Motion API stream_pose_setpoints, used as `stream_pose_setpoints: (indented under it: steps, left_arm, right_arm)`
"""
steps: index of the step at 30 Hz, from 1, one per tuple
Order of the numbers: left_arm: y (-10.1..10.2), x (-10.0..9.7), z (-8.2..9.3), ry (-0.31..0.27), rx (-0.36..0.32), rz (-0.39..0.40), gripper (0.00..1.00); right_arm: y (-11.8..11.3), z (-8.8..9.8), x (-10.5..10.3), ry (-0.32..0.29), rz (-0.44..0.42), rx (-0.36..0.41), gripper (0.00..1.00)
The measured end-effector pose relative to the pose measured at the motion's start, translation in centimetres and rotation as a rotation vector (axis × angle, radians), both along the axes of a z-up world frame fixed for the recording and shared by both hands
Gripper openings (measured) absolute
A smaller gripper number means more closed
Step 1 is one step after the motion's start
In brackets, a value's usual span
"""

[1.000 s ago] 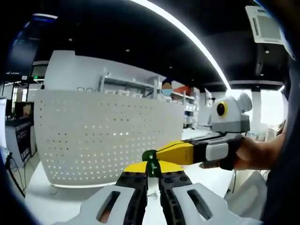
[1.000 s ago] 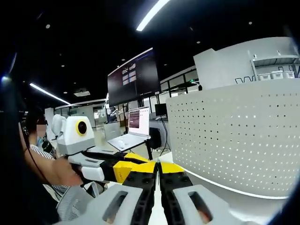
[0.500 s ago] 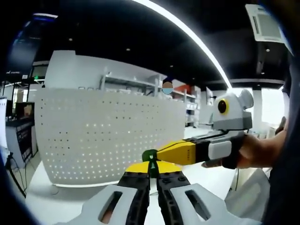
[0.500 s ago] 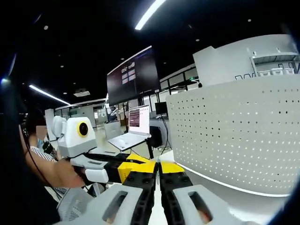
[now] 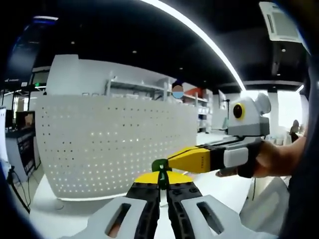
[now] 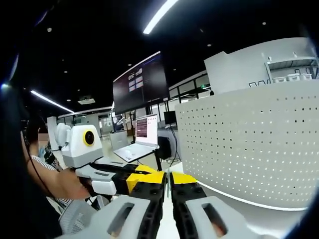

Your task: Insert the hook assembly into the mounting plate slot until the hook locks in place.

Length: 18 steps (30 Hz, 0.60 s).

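A small green hook [image 5: 160, 168] stands between the tips of my left gripper [image 5: 161, 185], which is shut on it. My right gripper [image 5: 175, 161] reaches in from the right in the left gripper view. Its yellow tips are together and meet the green hook's top; I cannot tell whether they pinch it. The white perforated mounting plate [image 5: 114, 144] stands upright behind the hook, apart from it. In the right gripper view my right gripper [image 6: 168, 180] has its jaws together, the left gripper [image 6: 142, 178] crosses in from the left, and the mounting plate [image 6: 249, 144] rises on the right. The hook is hidden there.
A person's hand [image 5: 269, 159] holds the right gripper. A white tabletop [image 5: 75, 209] carries the plate. An open laptop [image 6: 135, 144] and a big dark screen [image 6: 142, 82] stand further back, and shelving [image 5: 139, 92] rises behind the plate.
Almost nothing differs. In the left gripper view the right gripper has risen slightly and tilted a little. Both grippers stay together at the green hook.
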<state>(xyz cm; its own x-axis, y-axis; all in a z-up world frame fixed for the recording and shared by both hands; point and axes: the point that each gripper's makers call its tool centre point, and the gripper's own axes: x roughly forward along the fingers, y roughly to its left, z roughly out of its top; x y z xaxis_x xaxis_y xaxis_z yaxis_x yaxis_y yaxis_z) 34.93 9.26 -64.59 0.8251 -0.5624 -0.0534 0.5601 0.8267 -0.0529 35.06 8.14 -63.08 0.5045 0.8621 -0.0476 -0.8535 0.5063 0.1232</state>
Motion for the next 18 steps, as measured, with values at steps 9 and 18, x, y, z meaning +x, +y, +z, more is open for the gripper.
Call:
stream_pose_setpoints:
  steps: [9, 18]
  left_arm:
    - [0.8, 0.3, 0.1, 0.005, -0.003, 0.017, 0.03]
    - [1.7, 1.1, 0.7, -0.004, 0.009, 0.039, 0.03]
  right_arm:
    - [-1.0, -0.2, 0.1, -0.050, -0.028, -0.056, 0.14]
    - [-2.9, -0.7, 0.2, -0.064, -0.056, -0.093, 0.25]
